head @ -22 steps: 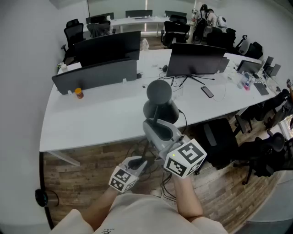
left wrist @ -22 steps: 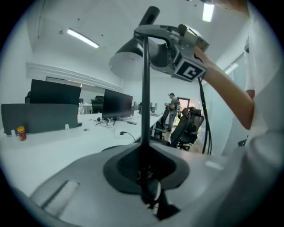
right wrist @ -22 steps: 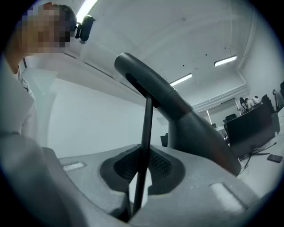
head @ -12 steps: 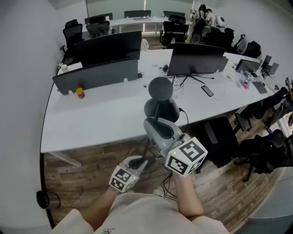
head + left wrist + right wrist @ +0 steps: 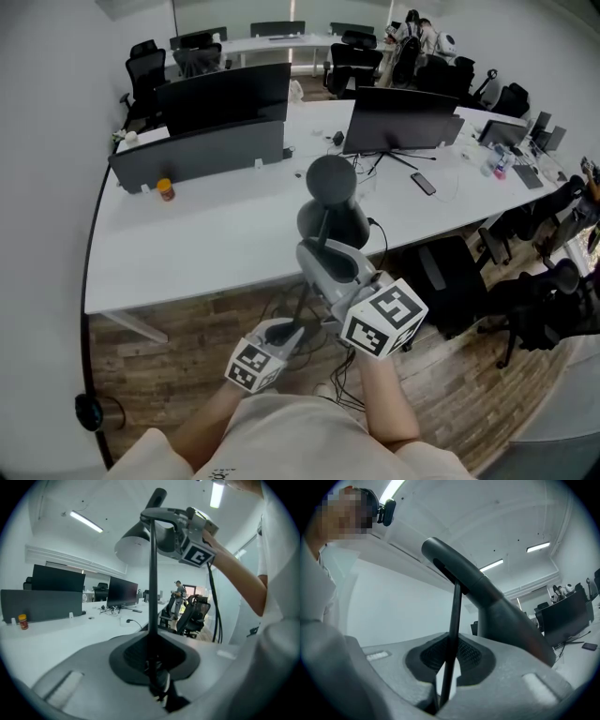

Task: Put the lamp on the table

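Lamp point(image 5: 333, 220) — stem point(image 5: 153, 573) near upright, shade point(image 5: 136, 548) uppermost

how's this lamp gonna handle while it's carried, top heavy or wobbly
Probably top-heavy: the lamp has a bulky head on a thin rod. The rod looks stiff but narrow, so it may twist in a grip. Both the left gripper and right gripper clamp it, which likely steadies it.
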`<state>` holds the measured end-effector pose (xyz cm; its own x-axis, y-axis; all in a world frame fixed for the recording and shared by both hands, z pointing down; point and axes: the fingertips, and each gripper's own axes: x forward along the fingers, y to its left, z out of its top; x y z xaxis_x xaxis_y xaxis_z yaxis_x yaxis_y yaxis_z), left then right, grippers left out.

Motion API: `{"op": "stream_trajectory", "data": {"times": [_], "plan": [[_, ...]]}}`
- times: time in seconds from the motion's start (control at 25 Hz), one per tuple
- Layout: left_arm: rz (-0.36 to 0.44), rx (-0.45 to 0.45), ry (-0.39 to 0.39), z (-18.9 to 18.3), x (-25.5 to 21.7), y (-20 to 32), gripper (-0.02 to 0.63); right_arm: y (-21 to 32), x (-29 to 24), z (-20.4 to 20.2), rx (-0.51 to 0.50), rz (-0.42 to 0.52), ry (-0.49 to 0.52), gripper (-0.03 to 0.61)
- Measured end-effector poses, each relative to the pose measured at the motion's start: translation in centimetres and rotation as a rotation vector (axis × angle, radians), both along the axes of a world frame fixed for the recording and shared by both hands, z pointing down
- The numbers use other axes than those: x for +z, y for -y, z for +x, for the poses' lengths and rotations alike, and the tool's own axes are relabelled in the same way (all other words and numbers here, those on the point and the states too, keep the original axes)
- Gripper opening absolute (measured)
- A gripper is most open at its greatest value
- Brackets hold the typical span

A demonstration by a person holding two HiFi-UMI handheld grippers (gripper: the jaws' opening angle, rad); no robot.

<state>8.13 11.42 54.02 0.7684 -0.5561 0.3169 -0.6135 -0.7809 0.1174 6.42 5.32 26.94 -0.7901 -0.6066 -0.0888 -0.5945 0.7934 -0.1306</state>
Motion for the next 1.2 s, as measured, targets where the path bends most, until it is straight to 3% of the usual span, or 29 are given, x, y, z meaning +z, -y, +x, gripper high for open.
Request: {"op": "stream_trajectory", "data": {"times": [1.2], "plan": [[0.037, 0.006, -0.021, -9.0, -0.5, -2.9, 0.038, -3.6, -0.9, -9.0, -0.005, 0.018, 0.018, 0.026]]}}
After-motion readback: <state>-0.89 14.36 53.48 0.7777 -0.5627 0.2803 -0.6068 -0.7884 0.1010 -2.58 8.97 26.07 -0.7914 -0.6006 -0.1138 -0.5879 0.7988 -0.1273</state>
